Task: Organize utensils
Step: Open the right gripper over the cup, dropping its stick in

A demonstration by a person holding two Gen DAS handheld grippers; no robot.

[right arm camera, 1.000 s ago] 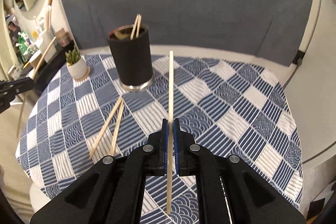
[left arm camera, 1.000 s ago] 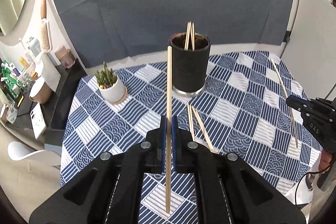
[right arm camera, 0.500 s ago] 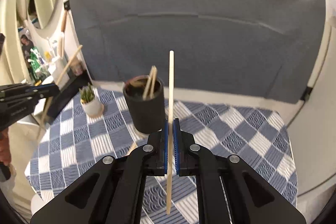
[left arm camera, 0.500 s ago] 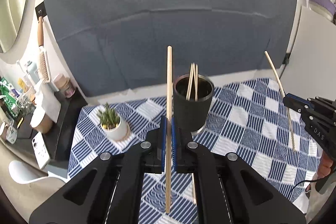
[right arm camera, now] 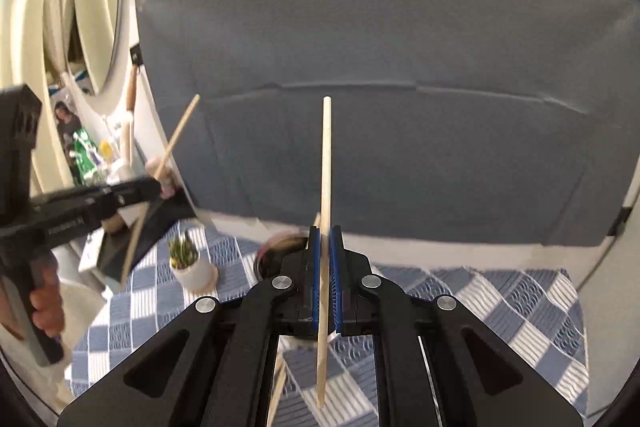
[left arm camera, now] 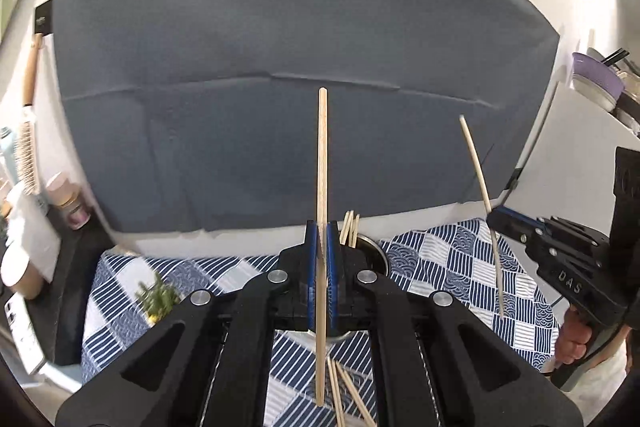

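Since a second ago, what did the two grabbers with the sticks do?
Both lifted up. The left gripper and right gripper each carried a chopstick up and toward the black cup, which has slid low in both views, partly behind the fingers. Nothing was grabbed or dropped. The jaws stayed shut on their sticks, the cup kept its chopsticks, and two loose chopsticks stayed on the tablecloth.

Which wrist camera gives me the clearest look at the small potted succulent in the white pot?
The right wrist view: the small potted succulent in the white pot sits unobstructed on the blue-and-white checked tablecloth, fairly sharp. In the left wrist view the plant is motion-blurred, its pot hidden behind the left gripper.
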